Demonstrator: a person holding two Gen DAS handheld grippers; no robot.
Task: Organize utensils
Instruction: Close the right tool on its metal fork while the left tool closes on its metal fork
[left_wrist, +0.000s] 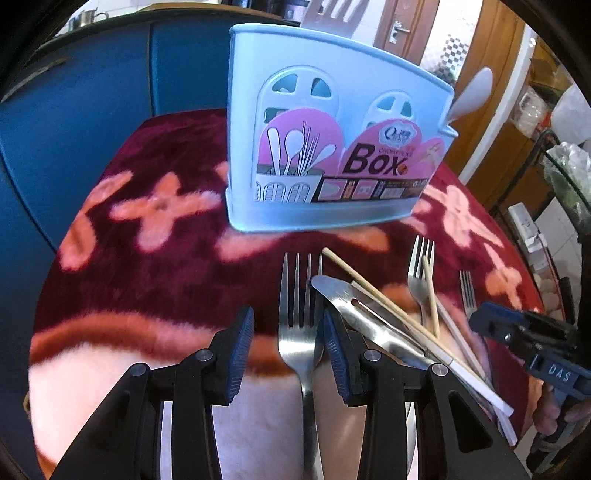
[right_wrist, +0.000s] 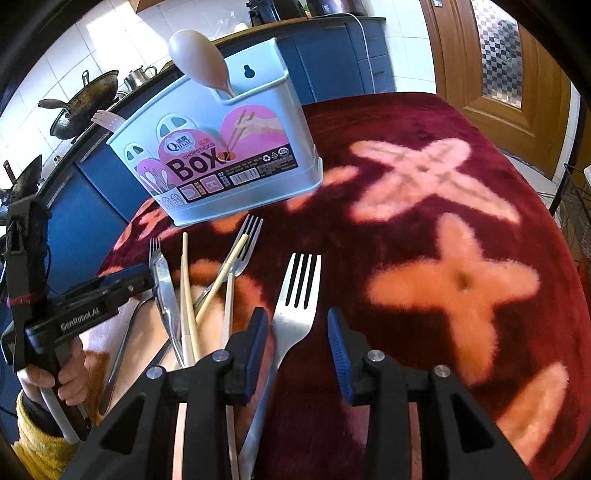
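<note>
A light blue chopsticks box (left_wrist: 332, 147) stands upright on the red floral cloth, with a spoon (left_wrist: 472, 94) in it; it also shows in the right wrist view (right_wrist: 229, 155). My left gripper (left_wrist: 288, 347) is open around a steel fork (left_wrist: 301, 325) lying on the cloth. To its right lie a steel knife (left_wrist: 362, 314), chopsticks (left_wrist: 388, 302) and two more forks (left_wrist: 419, 273). My right gripper (right_wrist: 297, 347) is open around another steel fork (right_wrist: 295, 310) that lies flat. The knife (right_wrist: 166, 295) and chopsticks (right_wrist: 186, 295) lie to its left.
The red plush cloth (right_wrist: 443, 258) covers a round table. Blue cabinets (left_wrist: 92, 110) stand behind it, with woks (right_wrist: 81, 107) on the counter. A wooden door (right_wrist: 498, 55) is at the right. A wire rack (left_wrist: 554, 177) stands beside the table.
</note>
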